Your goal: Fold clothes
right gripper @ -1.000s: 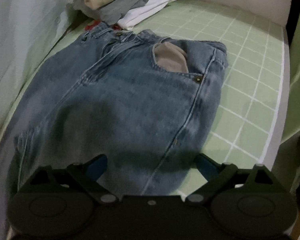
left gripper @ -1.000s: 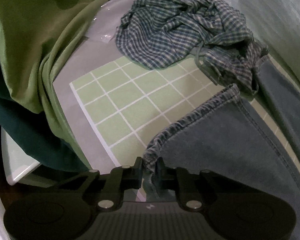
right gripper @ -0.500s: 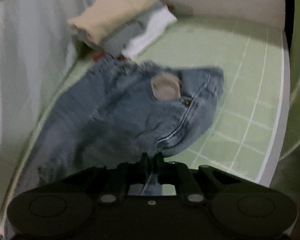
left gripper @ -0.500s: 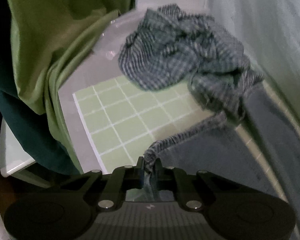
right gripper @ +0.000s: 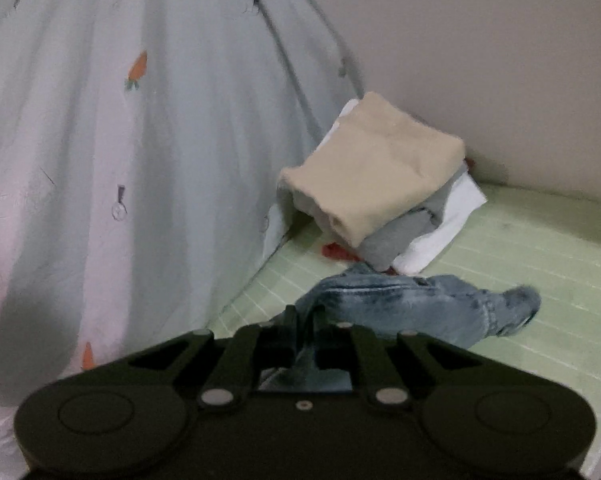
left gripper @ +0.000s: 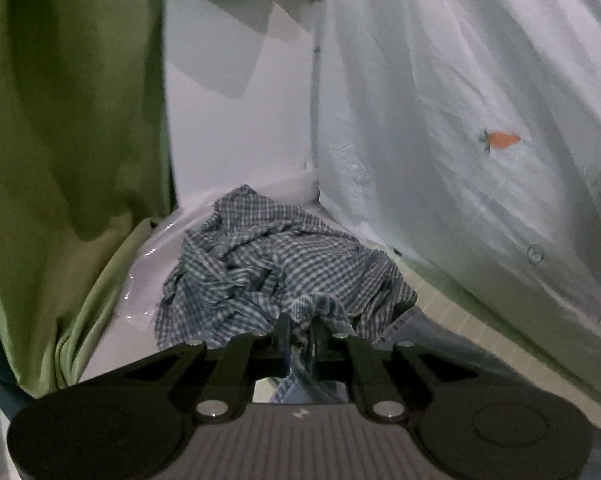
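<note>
Both grippers pinch the denim jeans and hold them up off the green gridded mat.

In the left wrist view, the left gripper [left gripper: 300, 332] has its fingers pressed together on a fold of the jeans [left gripper: 416, 332], whose cloth trails down to the right over the mat [left gripper: 460, 320]; a crumpled blue checked shirt [left gripper: 276, 272] lies just behind the fingertips, with a green cloth [left gripper: 68, 140] hanging at the left and a white carrot-print sheet [left gripper: 480, 120] at the right. In the right wrist view, the right gripper [right gripper: 305, 318] likewise pinches the jeans [right gripper: 412, 308], which hang bunched and blurred above the mat [right gripper: 540, 248]. Beyond them a stack of folded clothes [right gripper: 372, 184], cream on top, sits in the corner beside the sheet [right gripper: 140, 140].
</note>
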The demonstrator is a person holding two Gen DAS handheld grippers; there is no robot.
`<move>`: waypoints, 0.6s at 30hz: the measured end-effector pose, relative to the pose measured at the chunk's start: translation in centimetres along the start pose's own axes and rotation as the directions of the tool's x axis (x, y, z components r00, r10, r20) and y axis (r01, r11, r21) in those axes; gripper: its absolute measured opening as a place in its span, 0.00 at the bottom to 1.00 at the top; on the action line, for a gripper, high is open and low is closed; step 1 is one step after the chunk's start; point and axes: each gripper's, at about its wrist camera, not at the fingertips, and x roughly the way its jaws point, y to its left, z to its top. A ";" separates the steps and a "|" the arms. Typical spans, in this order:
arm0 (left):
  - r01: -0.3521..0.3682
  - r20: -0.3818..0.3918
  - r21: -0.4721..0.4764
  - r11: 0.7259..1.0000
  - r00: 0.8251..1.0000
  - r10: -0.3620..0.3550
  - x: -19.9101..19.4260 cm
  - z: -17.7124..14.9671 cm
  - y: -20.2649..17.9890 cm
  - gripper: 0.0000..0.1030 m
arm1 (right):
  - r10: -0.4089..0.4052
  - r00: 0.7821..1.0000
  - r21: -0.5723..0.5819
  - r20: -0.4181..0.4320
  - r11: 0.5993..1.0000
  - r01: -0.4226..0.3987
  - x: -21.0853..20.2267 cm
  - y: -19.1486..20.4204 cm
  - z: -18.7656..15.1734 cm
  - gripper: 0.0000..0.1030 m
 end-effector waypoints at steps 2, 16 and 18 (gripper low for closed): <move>0.004 -0.026 -0.009 1.000 1.000 -0.004 1.5 0.4 -1.2 0.09 | 0.005 1.000 0.008 -0.020 1.000 -0.005 1.7 0.4 0.3 0.07; 0.059 -0.099 0.132 0.990 0.994 -0.046 16.0 4.3 -16.9 0.11 | -0.102 0.991 -0.041 -0.090 0.994 0.099 17.4 6.7 1.9 0.08; 0.079 -0.113 0.195 0.978 0.992 -0.058 18.6 4.8 -20.0 0.22 | -0.108 0.990 -0.025 -0.096 0.994 0.106 20.7 7.4 1.9 0.10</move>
